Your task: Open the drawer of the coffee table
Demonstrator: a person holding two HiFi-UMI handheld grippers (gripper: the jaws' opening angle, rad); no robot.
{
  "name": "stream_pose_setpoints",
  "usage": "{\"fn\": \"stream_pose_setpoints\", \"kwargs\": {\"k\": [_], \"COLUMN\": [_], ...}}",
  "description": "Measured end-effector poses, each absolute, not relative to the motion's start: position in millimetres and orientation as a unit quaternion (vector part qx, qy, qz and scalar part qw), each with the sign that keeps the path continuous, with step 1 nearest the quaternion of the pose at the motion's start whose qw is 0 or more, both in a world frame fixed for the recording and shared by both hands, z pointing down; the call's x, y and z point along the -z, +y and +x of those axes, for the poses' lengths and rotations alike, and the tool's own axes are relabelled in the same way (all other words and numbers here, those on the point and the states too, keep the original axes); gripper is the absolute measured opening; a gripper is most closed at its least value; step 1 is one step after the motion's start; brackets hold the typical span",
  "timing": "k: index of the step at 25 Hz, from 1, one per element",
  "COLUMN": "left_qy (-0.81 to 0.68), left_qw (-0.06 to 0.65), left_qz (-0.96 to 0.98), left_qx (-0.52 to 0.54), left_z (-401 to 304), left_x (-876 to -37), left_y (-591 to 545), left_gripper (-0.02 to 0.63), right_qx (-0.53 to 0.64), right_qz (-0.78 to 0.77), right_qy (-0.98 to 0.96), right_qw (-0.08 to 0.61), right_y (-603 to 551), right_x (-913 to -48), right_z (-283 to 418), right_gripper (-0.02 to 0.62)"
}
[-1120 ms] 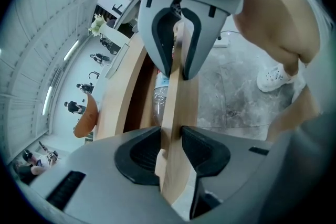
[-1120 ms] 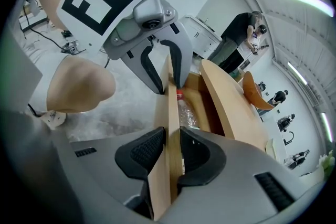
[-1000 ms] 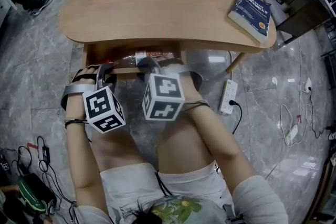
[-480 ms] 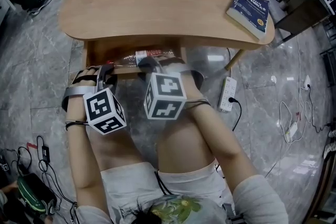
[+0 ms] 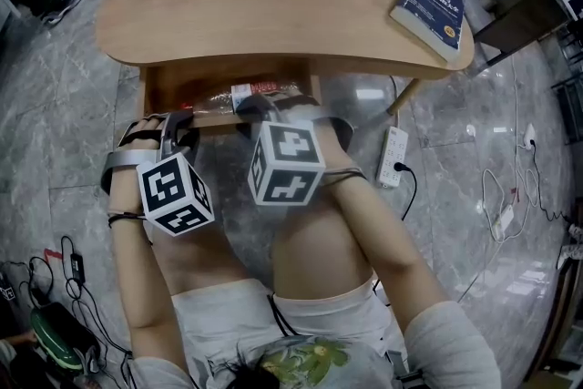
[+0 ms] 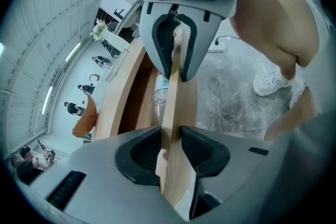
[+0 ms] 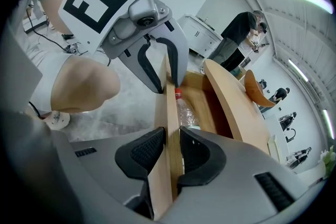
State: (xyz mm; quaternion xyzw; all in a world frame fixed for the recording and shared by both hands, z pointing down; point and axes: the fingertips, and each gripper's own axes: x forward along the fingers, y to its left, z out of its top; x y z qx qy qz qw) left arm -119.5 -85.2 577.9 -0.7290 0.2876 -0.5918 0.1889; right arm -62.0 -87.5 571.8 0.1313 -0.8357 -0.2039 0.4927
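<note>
Pale wooden drawer front (image 5: 215, 119) sat clamped by both tongs: the left gripper (image 6: 170, 147) pinched its top edge, and the right gripper (image 7: 171, 151) did the same just beside it. Beyond their jaws the drawer stood partly out from under the light wooden coffee table (image 5: 255, 14), a clear plastic bottle (image 7: 187, 113) lying inside.

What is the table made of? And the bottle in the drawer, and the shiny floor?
The table looks like light wood or a wood-look board: tan, matte, with faint grain. The bottle in its drawer seems to be clear plastic: see-through, with a red cap. The floor looks like polished grey stone or tile: veined, and glossy enough to reflect the lights.
</note>
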Motion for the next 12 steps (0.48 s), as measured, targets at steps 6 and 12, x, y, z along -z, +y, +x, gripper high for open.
{"fn": "stream_pose_setpoints", "kwargs": {"k": [6,12], "left_qy": [0.290,0.292], "left_qw": [0.191,0.189], "left_qz": [-0.730,-0.730], "left_qx": [0.589,0.588], "left_z": [-118.9,-118.1], "left_x": [-577.2,-577.2], "left_y": [-85.1,-85.1], "left_gripper": [0.127,0.127], "right_qx": [0.200,0.197], "right_qz": [0.131,0.131], "right_qy": [-0.838,-0.838], "right_qw": [0.491,0.492], "right_y": [-87.5,-87.4], "right_x": [-571.1,-571.1], "right_z": [-61.5,-60.8], "right_gripper": [0.104,0.103]}}
